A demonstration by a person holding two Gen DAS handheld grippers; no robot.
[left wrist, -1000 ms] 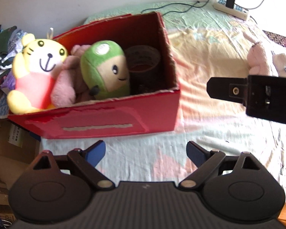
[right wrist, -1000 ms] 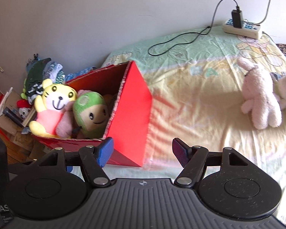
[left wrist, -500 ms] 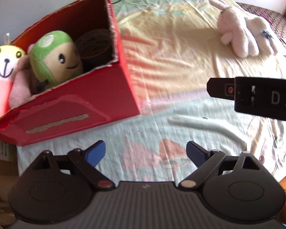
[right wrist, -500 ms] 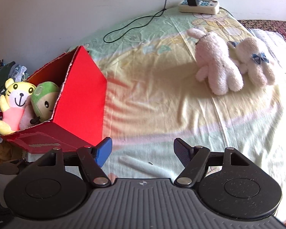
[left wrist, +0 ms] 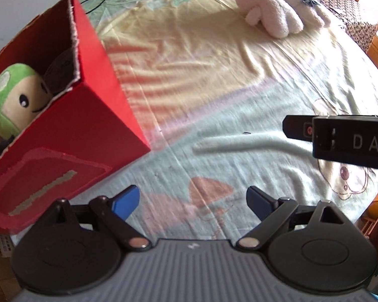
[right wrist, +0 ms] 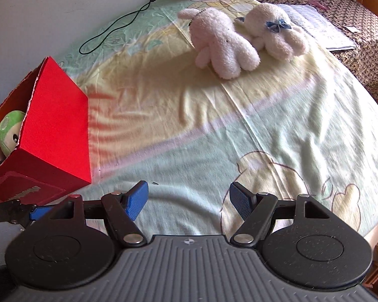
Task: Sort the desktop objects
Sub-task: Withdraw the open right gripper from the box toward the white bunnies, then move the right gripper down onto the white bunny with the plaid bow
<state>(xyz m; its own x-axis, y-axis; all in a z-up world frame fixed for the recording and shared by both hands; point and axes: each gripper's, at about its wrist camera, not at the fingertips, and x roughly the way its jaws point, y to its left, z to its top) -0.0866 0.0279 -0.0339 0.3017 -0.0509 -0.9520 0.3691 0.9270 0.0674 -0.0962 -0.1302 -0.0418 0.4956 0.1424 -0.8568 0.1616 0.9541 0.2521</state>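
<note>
Both grippers over the bedsheet [right wrist: 277, 138] — empty
Left gripper [left wrist: 192, 200] and right gripper [right wrist: 188, 196] spread wide; red box [left wrist: 88, 115] left, two plush rabbits [right wrist: 224, 42] far.

Red box [right wrist: 55, 123], pink plush rabbits [right wrist: 224, 47]

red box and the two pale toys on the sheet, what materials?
Red box: looks like cardboard with a matte red face; torn, fuzzy pale edges along the rim. Pink rabbit and white toy: plush, nubbly fleece pile, probably synthetic; the white one wears a blue bow.
</note>
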